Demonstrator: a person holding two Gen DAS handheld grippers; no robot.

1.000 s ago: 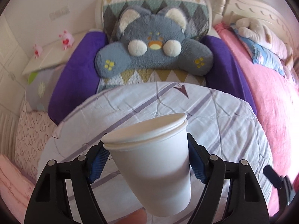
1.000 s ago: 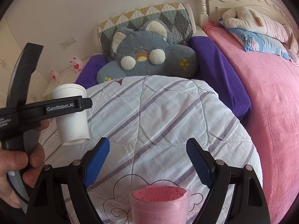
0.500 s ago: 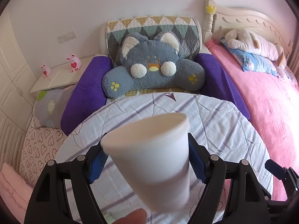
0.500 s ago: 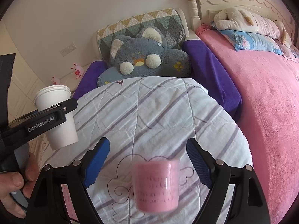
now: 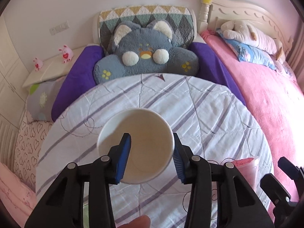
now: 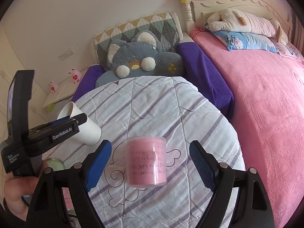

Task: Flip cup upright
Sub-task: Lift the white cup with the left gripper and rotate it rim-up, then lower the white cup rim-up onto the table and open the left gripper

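Two sets of jaws, one busy — my left gripper (image 5: 152,158) clamps the white paper cup (image 5: 135,145) by its rim, one pad inside and one outside, holding it tilted above the striped quilt (image 5: 199,114). My right gripper (image 6: 150,164) gapes wide around nothing — the pink cup (image 6: 145,161) stands upright between its pads, untouched.

Pink cup (image 6: 145,161) on quilt (image 6: 161,114), between my right fingers (image 6: 97,163). Paper cup (image 6: 83,127) left of it. Plush cushion (image 6: 140,60) behind quilt.
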